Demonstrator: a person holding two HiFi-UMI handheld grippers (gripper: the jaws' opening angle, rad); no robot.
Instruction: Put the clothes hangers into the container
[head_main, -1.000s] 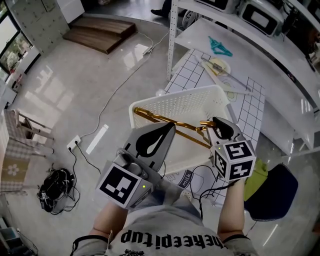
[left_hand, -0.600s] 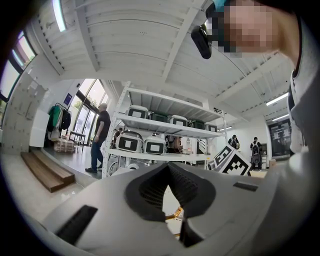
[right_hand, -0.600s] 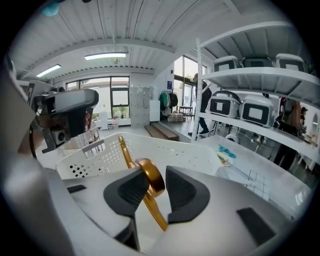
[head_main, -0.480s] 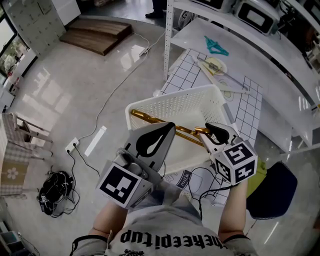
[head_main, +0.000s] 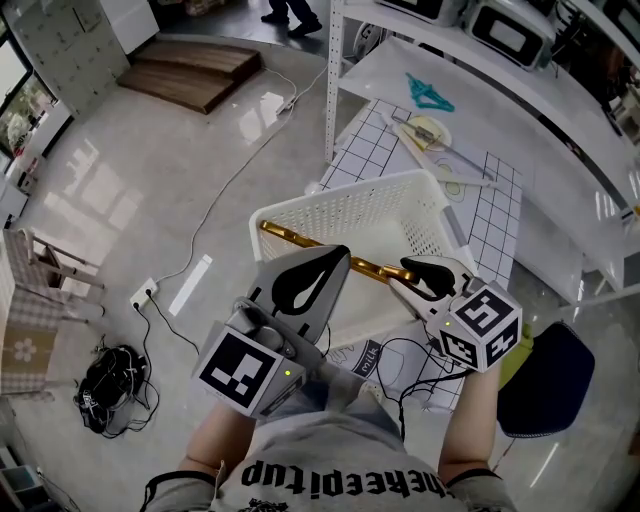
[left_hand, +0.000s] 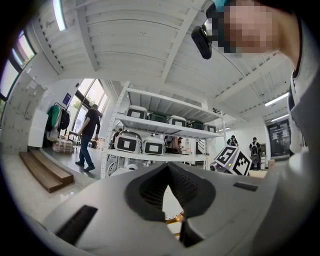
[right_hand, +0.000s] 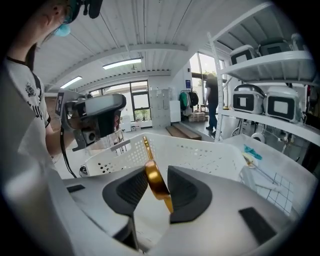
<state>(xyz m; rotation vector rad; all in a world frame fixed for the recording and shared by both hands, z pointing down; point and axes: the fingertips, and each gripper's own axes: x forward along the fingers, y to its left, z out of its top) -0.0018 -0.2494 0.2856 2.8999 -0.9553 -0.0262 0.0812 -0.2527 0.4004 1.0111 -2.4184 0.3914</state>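
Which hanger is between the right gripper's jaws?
The gold hanger, spanning the white basket; the right gripper's jaws are opening round it. The teal hanger lies beyond the basket.

Wooden platform, tangled cables

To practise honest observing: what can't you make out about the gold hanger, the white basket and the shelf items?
Gold hanger middle: head view, behind left claw.
Basket floor, near part: head view, under left claw.
Teal item on shelf: head view, too small to identify.
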